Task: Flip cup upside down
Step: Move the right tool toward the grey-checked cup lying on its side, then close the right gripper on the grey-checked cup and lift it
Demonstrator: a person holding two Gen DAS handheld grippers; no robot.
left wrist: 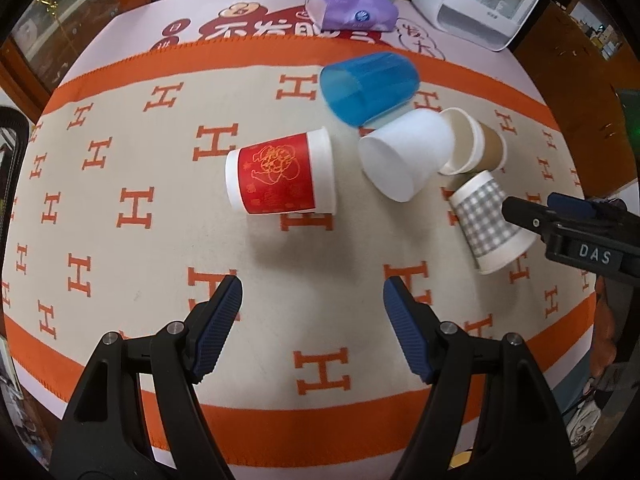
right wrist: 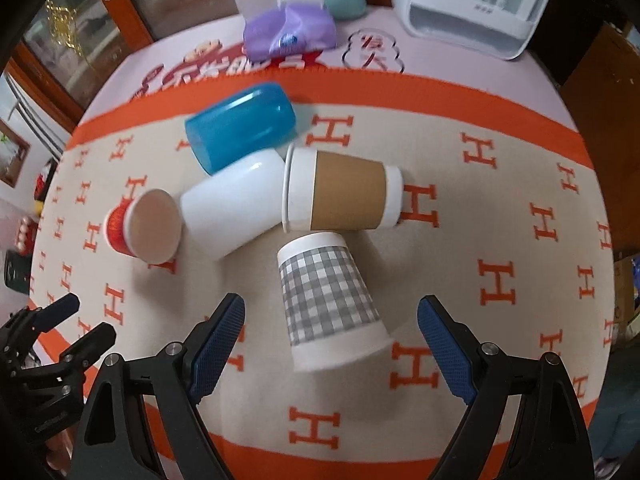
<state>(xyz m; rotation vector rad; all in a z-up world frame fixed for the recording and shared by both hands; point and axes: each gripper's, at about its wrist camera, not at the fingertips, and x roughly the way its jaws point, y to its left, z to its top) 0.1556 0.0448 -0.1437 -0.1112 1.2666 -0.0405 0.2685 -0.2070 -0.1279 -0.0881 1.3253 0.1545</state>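
Observation:
Several cups lie on their sides on an orange-and-beige cloth. A red paper cup [left wrist: 280, 178] [right wrist: 138, 226] lies ahead of my left gripper [left wrist: 312, 300], which is open and empty. A grey checked cup [right wrist: 328, 304] [left wrist: 486, 220] lies between the open fingers of my right gripper [right wrist: 331, 320], mouth toward the camera; the pads do not touch it. A blue plastic cup [left wrist: 370, 86] [right wrist: 240, 132], a white cup [left wrist: 404, 152] [right wrist: 236, 204] and a brown-sleeved cup [right wrist: 344, 194] [left wrist: 476, 146] lie clustered behind.
A purple tissue pack [left wrist: 352, 8] [right wrist: 290, 32] and a white appliance [left wrist: 476, 0] [right wrist: 476, 4] stand at the table's far edge. The right gripper [left wrist: 568, 228] shows in the left view, the left gripper [right wrist: 60, 340] in the right view.

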